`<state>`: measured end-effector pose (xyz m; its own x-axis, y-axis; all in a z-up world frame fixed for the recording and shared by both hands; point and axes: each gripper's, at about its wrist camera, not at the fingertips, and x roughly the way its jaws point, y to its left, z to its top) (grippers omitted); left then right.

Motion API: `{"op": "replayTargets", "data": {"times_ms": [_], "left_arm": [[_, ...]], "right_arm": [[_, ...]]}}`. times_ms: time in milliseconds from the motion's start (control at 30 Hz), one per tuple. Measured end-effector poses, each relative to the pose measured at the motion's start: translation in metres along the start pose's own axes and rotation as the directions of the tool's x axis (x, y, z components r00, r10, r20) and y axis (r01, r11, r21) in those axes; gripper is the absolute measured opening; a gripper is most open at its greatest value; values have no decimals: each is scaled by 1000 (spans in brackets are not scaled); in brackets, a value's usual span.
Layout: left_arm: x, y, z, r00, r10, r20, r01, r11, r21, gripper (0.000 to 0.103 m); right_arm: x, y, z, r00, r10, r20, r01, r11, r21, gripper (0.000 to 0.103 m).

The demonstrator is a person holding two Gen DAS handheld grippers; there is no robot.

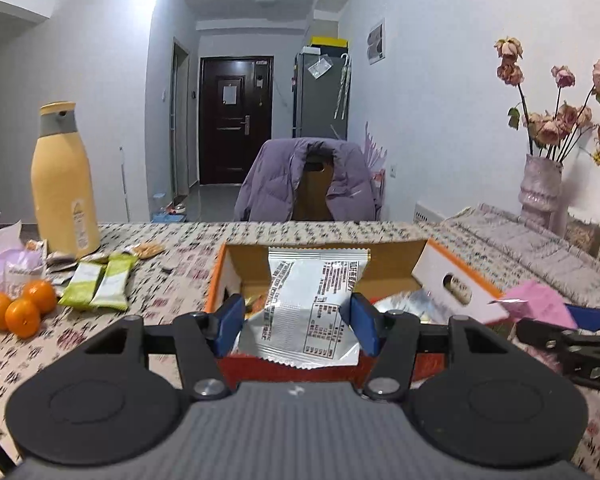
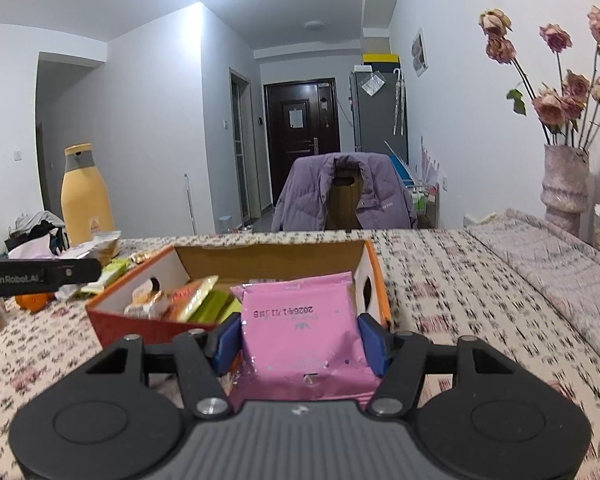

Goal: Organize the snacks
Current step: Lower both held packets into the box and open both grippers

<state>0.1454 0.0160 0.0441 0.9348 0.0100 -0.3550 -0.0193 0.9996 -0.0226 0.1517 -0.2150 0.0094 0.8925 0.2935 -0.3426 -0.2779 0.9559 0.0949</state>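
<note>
An open orange cardboard box (image 1: 456,276) stands on the patterned table; it also shows in the right wrist view (image 2: 112,316) with several snack packets inside. My left gripper (image 1: 298,320) is shut on a white printed snack packet (image 1: 312,300), held upright over the box's near edge. My right gripper (image 2: 300,340) is shut on a pink snack packet (image 2: 300,320) at the box's near right corner. The pink packet (image 1: 536,304) and right gripper (image 1: 572,332) also show at the right of the left wrist view.
Two green snack bars (image 1: 98,286), three oranges (image 1: 22,308) and a white plastic bag (image 1: 4,264) lie left of the box beside a tall yellow bottle (image 1: 64,184). A vase of dried roses (image 1: 542,188) stands at the right. A chair with a purple jacket (image 1: 308,184) stands behind the table.
</note>
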Motion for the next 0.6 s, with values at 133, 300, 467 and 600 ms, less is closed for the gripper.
{"op": "replayTargets", "data": {"times_ms": [133, 300, 467, 600], "left_arm": [[12, -7, 13, 1000, -8, 17, 8, 1000, 2, 58], [31, -11, 29, 1000, -4, 27, 5, 1000, -11, 58], [60, -8, 40, 1000, 18, 14, -17, 999, -37, 58], [82, -6, 42, 999, 47, -13, -47, 998, -42, 58]], "right_arm": [[21, 4, 16, 1000, 2, 11, -2, 1000, -8, 61], [49, 10, 35, 1000, 6, 10, -6, 1000, -18, 61], [82, 15, 47, 1000, -2, 1, 2, 1000, -26, 61], [108, 15, 50, 1000, -14, -18, 13, 1000, -23, 61]]}}
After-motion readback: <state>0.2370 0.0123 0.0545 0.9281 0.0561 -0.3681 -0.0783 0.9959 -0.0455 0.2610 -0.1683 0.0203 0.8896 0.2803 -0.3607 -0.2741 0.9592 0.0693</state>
